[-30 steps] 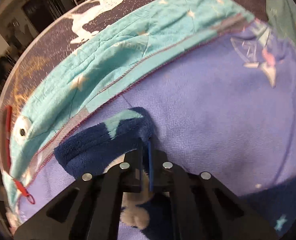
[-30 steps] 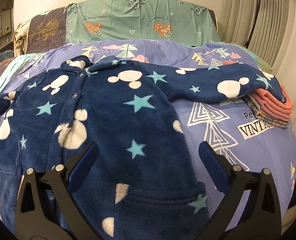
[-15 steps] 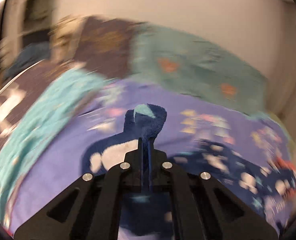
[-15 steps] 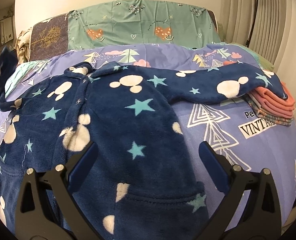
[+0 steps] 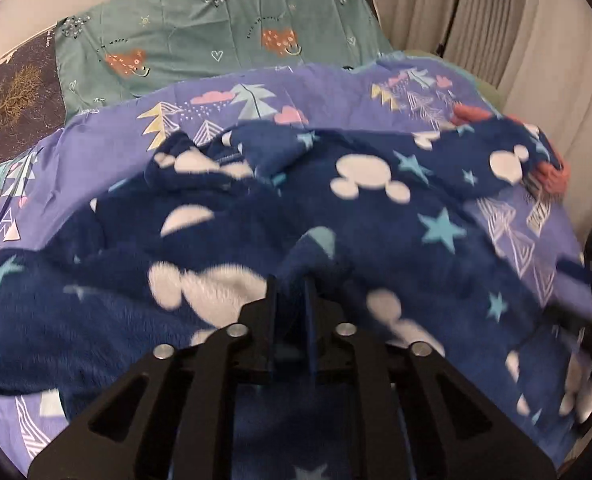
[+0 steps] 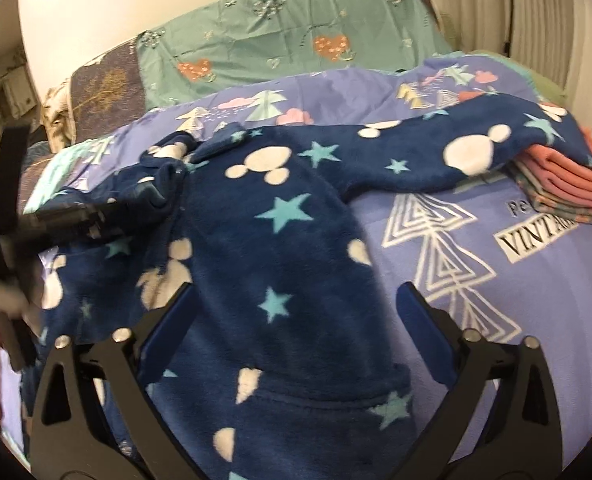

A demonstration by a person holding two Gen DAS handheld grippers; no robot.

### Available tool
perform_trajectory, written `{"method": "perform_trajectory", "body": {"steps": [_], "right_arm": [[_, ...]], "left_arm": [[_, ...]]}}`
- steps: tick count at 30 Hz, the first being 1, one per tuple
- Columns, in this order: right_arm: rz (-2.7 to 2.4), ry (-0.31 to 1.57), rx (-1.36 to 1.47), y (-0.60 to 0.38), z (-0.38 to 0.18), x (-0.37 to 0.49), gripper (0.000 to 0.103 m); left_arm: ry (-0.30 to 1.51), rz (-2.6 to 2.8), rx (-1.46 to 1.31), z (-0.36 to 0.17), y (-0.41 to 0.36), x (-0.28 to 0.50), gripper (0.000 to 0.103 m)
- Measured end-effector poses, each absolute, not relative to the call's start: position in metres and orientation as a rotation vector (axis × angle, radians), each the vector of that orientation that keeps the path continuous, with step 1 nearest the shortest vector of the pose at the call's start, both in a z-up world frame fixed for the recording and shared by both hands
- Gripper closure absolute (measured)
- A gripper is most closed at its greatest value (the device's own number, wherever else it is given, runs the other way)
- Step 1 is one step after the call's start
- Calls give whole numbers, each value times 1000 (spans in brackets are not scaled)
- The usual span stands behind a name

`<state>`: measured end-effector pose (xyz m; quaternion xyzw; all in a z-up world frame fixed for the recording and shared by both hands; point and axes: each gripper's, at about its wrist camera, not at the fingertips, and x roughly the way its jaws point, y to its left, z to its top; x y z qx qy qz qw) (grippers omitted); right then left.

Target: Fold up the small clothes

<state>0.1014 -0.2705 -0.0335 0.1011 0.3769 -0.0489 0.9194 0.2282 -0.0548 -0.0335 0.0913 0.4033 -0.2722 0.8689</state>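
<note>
A navy fleece baby suit [image 6: 280, 248] with white mouse heads and teal stars lies spread on a purple blanket [image 6: 535, 264]. It also fills the left wrist view [image 5: 375, 216]. My left gripper [image 5: 292, 284] is shut on the suit's left sleeve cuff [image 5: 315, 248] and holds it folded over the suit's chest. It shows at the left of the right wrist view [image 6: 152, 196]. My right gripper [image 6: 296, 320] is open and empty, hovering over the suit's lower body. The right sleeve [image 6: 495, 148] stretches out onto a stack of clothes.
A stack of folded pink and patterned clothes [image 6: 567, 180] sits at the right under the sleeve end. A green pillow [image 6: 296, 48] and a dark pillow [image 6: 104, 92] lie at the bed's head. Curtains [image 5: 535, 40] hang at the right.
My left gripper has lifted the left sleeve off the blanket's left side and swung it right, over the suit's chest. My right gripper has stayed open and nearly still.
</note>
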Motion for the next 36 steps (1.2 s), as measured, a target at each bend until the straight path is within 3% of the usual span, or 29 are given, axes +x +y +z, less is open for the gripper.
{"method": "perform_trajectory", "body": {"steps": [3,5,9,12,22,24,26,27,33,36], "right_arm": [[-38,792,208,-266,-28,113,17],[35,822,253,-260,-26,128,21],[202,906,386,-240,-32,164,22],[270,955,395,-217,-39,190,22],[294,1110,451,-161,-75,270,22],[265,1096,424,-154,-76,278,34],[216,1097,396,-153,-77,283,75],[206,1098,388,-155,-76,283,80],[219,1014,292,-173,-41,268,92],[174,956,202,-180,-25,259,92]], "left_arm": [[785,-512,236,-28,-29,215,74],[752,-441,277,-22,-7,209,71],[749,-327,290,-15,44,198,69],[765,-248,290,-21,81,194,61],[849,-195,125,-49,137,225,61],[855,-204,54,-52,141,237,61],[853,-221,-16,-51,142,246,60],[851,-224,-32,-51,140,249,58],[865,-189,-40,-58,128,267,54],[857,-137,36,-62,121,269,47]]}}
